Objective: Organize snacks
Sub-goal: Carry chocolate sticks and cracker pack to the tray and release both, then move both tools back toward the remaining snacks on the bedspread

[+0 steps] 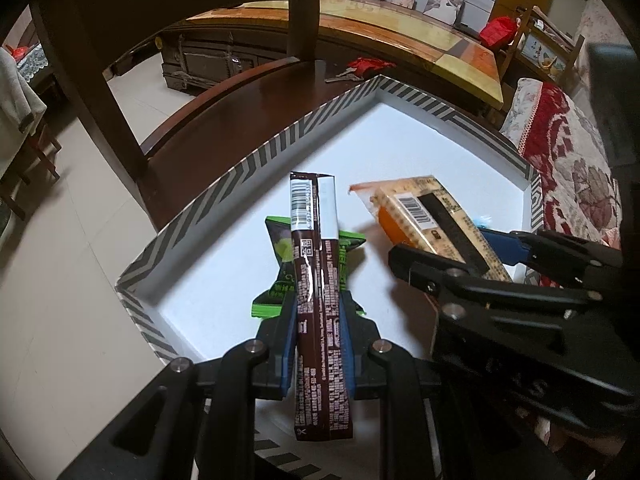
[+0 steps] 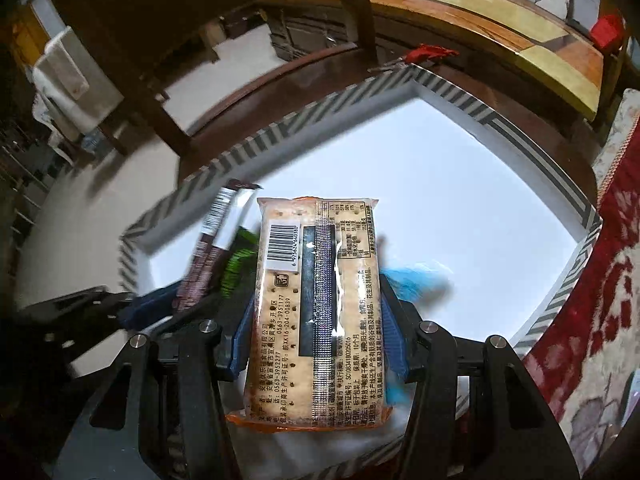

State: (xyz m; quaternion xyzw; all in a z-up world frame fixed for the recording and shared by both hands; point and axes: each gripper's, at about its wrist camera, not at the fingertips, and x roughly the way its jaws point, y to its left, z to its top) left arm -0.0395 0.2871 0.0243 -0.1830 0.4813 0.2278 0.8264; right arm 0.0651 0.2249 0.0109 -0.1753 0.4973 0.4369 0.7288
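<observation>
Left gripper [image 1: 318, 344]: we see its blue pads clamped on a long brown foil snack stick with a white end [image 1: 316, 280], held lengthwise, pointing forward. Just beneath and ahead of it, a green-and-black snack packet [image 1: 280, 248] lies on the floor of the white shallow box with a grey-striped rim [image 1: 256, 160].

Right gripper [image 2: 316, 332]: closed on a tan cracker pack with orange edges and a barcode [image 2: 316, 280], held over the same box. A blue wrapper [image 2: 412, 280] lies blurred, just right of its fingers. Beyond the box, a dark wooden chair [image 1: 224, 108].
</observation>
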